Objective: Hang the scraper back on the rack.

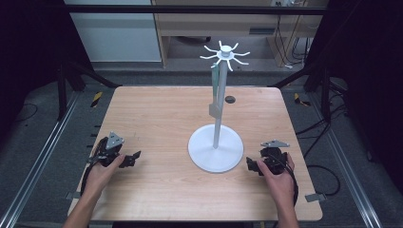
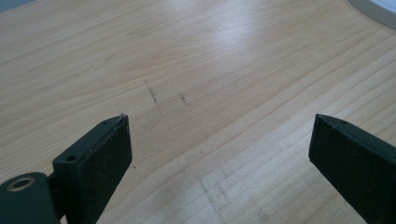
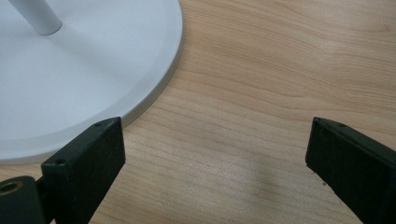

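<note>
A white stand (image 1: 216,151) with a round base, a tall pole and a ring of curved hooks at its top (image 1: 225,53) rises from the middle of the wooden table (image 1: 161,118). A pale grey-green strip (image 1: 215,92) hangs down along the pole from one hook. My left gripper (image 1: 134,158) rests on the table at the left, open with bare wood between its jaws (image 2: 219,140). My right gripper (image 1: 250,165) rests right of the base, open and empty (image 3: 215,144). The base rim (image 3: 159,88) lies just beyond its left jaw.
A small dark round hole (image 1: 230,99) sits in the tabletop behind the stand. Black frame bars and metal rails run along both sides of the table. A wooden desk and cables stand beyond the far edge.
</note>
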The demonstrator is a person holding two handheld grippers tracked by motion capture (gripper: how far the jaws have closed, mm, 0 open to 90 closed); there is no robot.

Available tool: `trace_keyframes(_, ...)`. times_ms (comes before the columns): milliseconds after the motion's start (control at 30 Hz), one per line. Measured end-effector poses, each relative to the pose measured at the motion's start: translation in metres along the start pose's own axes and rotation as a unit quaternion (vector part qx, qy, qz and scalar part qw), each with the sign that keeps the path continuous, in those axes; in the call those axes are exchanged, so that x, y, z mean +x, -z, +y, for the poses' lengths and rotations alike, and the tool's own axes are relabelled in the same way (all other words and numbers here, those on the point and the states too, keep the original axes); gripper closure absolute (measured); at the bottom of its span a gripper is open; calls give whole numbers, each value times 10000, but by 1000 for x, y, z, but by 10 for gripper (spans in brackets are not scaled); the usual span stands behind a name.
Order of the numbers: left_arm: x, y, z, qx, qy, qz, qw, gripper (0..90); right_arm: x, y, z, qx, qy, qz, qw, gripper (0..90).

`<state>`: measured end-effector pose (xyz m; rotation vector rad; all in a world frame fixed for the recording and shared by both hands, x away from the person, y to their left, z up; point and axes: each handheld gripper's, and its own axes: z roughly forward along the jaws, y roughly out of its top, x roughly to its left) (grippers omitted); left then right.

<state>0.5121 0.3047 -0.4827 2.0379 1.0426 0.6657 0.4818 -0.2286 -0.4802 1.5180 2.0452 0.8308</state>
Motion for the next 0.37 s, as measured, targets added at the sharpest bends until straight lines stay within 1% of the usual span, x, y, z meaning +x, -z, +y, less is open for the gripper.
trace_keyframes(133,3,-1,-1,-114,131,-42,9998,56,0,0,0,18,-1,-5,10000,51)
trace_keyframes(267,6,-1,-2,-141,256,-72,9995,55,0,-1,-1,46,-11,5,10000,52)
trace_keyframes(367,7,-1,-2,-165,265,-65,9995,55,0,-2,0,65,38,7,10000,52)
